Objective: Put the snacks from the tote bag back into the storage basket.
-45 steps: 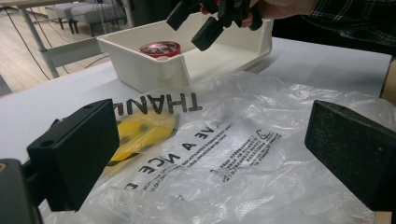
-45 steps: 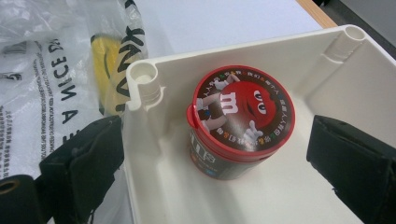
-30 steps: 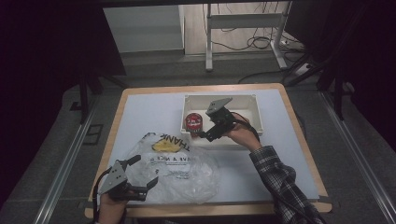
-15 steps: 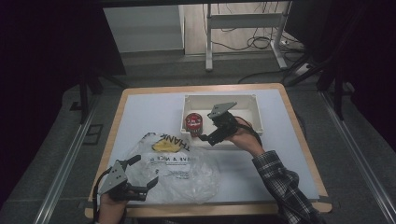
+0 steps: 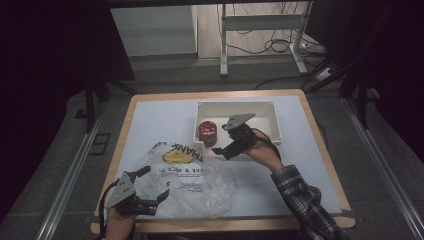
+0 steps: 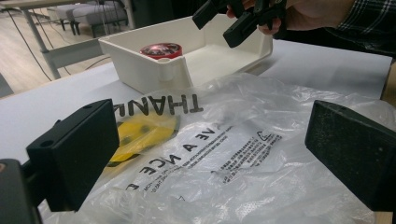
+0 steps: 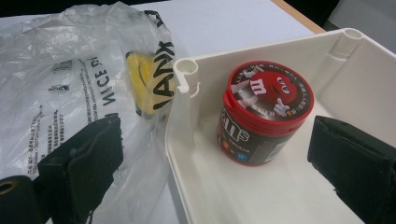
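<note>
The left gripper is sitting low near the table's front edge, jaws spread wide and empty. The right gripper is hovering mid-table toward the far edge, jaws likewise parted, the plaid-sleeved forearm angling in from the front right corner.

candy tub in bin, bag before it

Colours and prints on the table

We see a white tub holding a candy canister with a red lid and a brown body printed with white lettering and a red cartoon figure. Near and left lies a clear plastic bag with black lettering and a yellow smiley patch. Our grippers have black jaws; the right sleeve is dark plaid, the tabletop pale blue-white with a light wooden edge.
</note>
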Motion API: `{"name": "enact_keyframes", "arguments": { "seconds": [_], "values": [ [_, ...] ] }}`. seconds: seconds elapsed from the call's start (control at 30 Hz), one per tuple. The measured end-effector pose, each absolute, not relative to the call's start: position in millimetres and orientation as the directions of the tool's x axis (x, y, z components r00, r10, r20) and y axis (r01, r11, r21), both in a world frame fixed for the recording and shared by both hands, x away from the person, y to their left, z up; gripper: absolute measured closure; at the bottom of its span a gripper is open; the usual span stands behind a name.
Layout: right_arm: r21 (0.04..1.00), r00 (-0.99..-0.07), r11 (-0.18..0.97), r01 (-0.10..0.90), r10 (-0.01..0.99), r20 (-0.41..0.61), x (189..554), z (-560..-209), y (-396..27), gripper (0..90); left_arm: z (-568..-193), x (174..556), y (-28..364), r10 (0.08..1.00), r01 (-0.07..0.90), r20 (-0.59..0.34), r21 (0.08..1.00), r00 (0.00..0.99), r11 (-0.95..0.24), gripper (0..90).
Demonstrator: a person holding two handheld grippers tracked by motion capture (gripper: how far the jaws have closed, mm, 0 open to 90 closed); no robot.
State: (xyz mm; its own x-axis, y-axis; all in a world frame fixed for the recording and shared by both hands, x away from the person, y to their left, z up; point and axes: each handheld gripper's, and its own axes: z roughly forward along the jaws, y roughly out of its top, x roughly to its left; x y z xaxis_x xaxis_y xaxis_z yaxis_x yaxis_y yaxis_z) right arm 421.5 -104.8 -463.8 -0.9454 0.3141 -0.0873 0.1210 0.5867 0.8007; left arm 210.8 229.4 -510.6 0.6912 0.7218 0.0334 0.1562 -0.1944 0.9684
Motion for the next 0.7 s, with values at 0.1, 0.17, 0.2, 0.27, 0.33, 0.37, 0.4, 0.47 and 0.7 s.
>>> {"name": "enact_keyframes", "arguments": {
  "seconds": [0.1,0.17,0.2,0.27,0.33,0.37,0.4,0.47,0.7],
  "values": [
    [0.804,-0.943,0.580,0.135,0.323,-0.075,420.4,-464.9,-107.1,3.3,-510.4,210.7,229.5,0.721,0.156,0.033,0.969,0.692,-0.194,2.8],
    [0.804,-0.942,0.578,0.140,0.328,-0.072,419.4,-465.3,-108.5,3.1,-510.3,210.7,229.5,0.721,0.155,0.033,0.969,0.693,-0.194,2.7],
    [0.805,-0.942,0.576,0.140,0.328,-0.071,418.9,-465.2,-109.3,3.0,-510.3,210.7,229.5,0.720,0.155,0.033,0.969,0.693,-0.194,2.8],
    [0.812,-0.942,0.566,0.143,0.330,-0.064,417.6,-464.2,-111.0,3.0,-510.3,210.7,229.4,0.720,0.155,0.033,0.969,0.693,-0.194,2.8],
    [0.818,-0.943,0.558,0.141,0.327,-0.061,415.6,-462.7,-112.8,2.9,-510.3,210.7,229.2,0.720,0.155,0.034,0.969,0.693,-0.194,2.8],
    [0.820,-0.943,0.556,0.139,0.328,-0.062,414.4,-462.1,-113.6,2.9,-510.3,210.7,229.1,0.720,0.155,0.034,0.969,0.693,-0.195,2.7],
    [0.820,-0.942,0.555,0.142,0.331,-0.061,413.2,-461.4,-114.4,2.9,-510.3,210.8,229.1,0.720,0.155,0.035,0.968,0.693,-0.195,2.8],
    [0.826,-0.941,0.545,0.145,0.334,-0.056,410.8,-460.5,-116.3,3.0,-510.3,210.7,228.9,0.720,0.155,0.035,0.968,0.693,-0.196,2.8],
    [0.836,-0.938,0.529,0.147,0.344,-0.053,404.4,-459.1,-120.0,3.0,-510.2,210.6,228.8,0.719,0.155,0.034,0.969,0.694,-0.195,2.7]
  ]
}}
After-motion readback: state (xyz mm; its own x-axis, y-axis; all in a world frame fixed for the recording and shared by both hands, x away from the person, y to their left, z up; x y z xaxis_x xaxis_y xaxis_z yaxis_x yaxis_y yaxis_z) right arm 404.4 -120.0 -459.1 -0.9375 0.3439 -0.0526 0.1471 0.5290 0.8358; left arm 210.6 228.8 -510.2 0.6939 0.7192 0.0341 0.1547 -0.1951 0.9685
